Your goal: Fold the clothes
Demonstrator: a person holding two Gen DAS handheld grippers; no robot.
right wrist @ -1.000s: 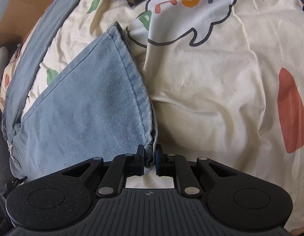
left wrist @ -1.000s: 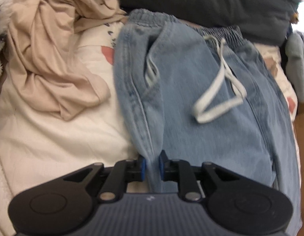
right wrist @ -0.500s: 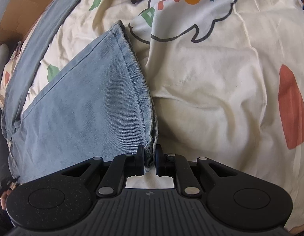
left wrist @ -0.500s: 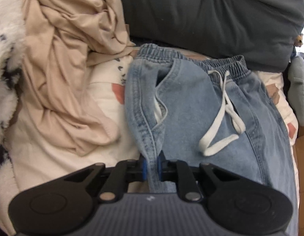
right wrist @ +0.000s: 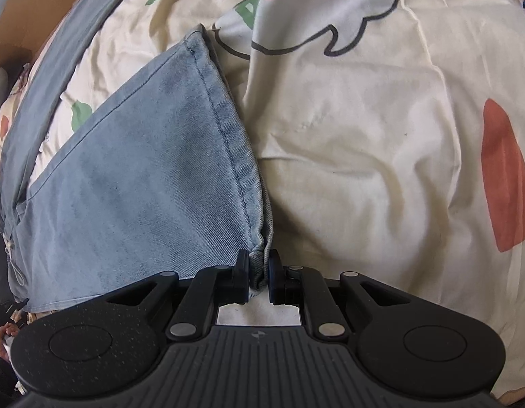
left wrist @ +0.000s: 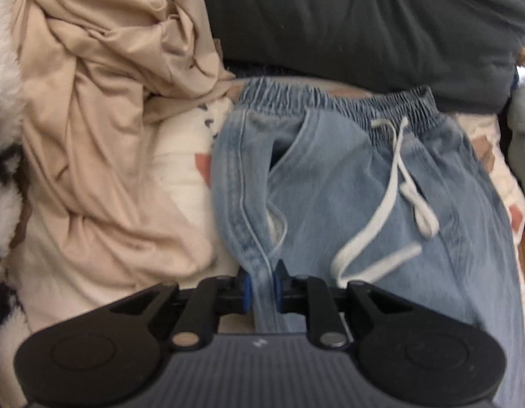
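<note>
**A:** What's the surface like?

**B:** A bed, cream sheet [right wrist: 364,170] with cartoon prints, a dark duvet [left wrist: 364,23] across the top. The jeans [left wrist: 347,204] lie flat on it, waistband at twelve o'clock in my left view, legs running toward my right hand.

**A:** And your grip?

**B:** My left gripper [left wrist: 261,287] is clamped on the side seam below the pocket; its jaws have just been opening a little, but the denim sits pinched between the blue pads. My right gripper [right wrist: 259,273] is clenched on the hem corner [right wrist: 260,268] of the leg, at six o'clock of that hem edge.

**A:** How do you do this fold cleanly?

**B:** I'd say I'm lifting one long edge to fold the jeans. I'd raise both hands together, keep the seam taut between them, and carry it over to the far edge so the legs stack. The left pinch looks thin, so I'd firm it up first. The drawstring [left wrist: 391,204] lies loose at three o'clock; it could get trapped in the fold.

**A:** Count for me.

**B:** One pair of jeans, one drawstring, one crumpled beige garment [left wrist: 102,119] at ten o'clock, two grippers.
</note>
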